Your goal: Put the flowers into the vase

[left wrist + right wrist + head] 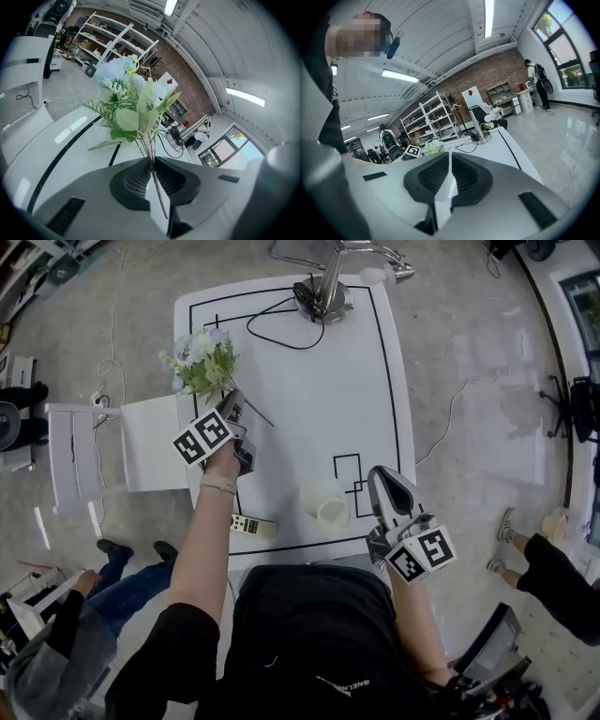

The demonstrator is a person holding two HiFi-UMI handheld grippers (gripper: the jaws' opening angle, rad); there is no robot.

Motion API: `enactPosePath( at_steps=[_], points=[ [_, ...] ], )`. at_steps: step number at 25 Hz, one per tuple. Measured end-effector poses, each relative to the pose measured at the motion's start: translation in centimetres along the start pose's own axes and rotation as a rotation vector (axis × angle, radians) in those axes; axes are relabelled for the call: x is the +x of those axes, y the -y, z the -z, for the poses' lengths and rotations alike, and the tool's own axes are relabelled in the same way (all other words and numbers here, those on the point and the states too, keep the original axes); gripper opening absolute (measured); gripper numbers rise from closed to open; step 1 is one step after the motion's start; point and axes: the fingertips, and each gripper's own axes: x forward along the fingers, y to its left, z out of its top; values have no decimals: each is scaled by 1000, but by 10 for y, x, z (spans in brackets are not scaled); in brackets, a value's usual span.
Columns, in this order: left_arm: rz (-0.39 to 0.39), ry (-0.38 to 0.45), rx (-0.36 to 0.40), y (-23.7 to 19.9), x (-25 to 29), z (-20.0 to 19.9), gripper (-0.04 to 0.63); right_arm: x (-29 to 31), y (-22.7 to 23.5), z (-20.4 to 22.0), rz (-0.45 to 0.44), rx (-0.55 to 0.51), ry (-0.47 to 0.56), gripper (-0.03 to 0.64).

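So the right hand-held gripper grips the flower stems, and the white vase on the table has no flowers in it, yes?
Not quite: the left hand-held gripper grips the flower stems, as the left gripper view shows. The white vase on the table has no flowers in it.

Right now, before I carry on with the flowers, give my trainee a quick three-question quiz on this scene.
1. True or false: the left gripper is shut on the stems of the pale-blue-and-white artificial flower bunch.
2. Where does the white cylindrical vase stand? A) on the white table, near the right gripper; B) on the floor; C) on a shelf.
3. Fill in: the right gripper's jaws are ____ and hold nothing.
Key: 1 true; 2 A; 3 shut.
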Motion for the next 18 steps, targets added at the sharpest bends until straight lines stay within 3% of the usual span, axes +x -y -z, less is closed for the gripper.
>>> enactPosePath(
  at_steps=[11, 18],
  points=[
    [144, 26, 170, 49, -28, -11, 32, -4, -9, -4, -14, -2, 26, 11],
    [230, 62, 212, 85, -57, -22, 31, -11, -17, -9, -16, -5, 48, 11]
  ],
)
